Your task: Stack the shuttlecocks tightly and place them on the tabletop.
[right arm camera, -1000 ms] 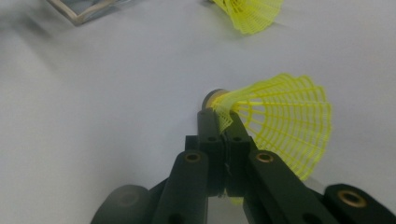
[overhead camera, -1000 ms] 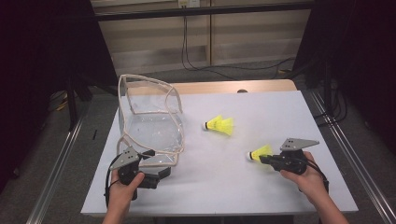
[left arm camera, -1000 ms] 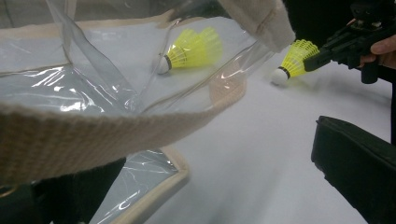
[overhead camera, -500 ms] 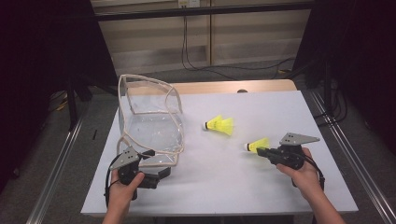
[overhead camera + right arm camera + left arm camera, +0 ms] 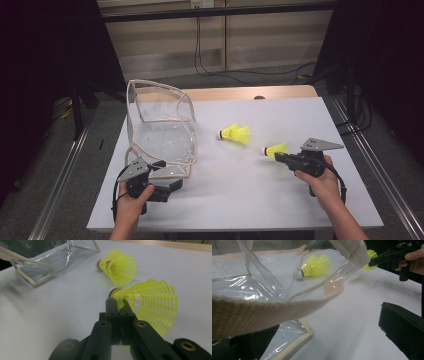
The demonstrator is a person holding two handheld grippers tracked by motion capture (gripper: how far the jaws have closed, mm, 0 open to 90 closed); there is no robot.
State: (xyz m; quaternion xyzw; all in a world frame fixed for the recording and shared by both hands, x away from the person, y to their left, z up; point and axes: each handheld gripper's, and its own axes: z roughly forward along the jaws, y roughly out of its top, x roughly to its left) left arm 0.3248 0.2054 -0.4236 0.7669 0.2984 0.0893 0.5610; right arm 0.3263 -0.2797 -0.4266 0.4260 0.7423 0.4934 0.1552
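Note:
A clear plastic bag (image 5: 160,135) with beige webbing trim stands open at the table's left. My left gripper (image 5: 172,186) is at its near rim, jaws wide apart (image 5: 322,332). The webbing strap (image 5: 274,312) crosses just above the left jaw. Held a little above the table, my right gripper (image 5: 276,156) is shut on the skirt edge of a yellow shuttlecock (image 5: 276,149) (image 5: 150,305), with its jaws closed (image 5: 117,302). A second yellow shuttlecock (image 5: 236,134) (image 5: 118,266) lies on its side between that gripper and the bag, also seen through the plastic (image 5: 315,265).
The white table top (image 5: 240,200) ends in a wooden strip (image 5: 250,93) at the far edge. Metal rails run along both sides on the floor. The right gripper (image 5: 387,257) appears far off in the left gripper view.
My right gripper has carried its shuttlecock a little forward and left, toward the other shuttlecock. The left gripper and the bag have stayed put.

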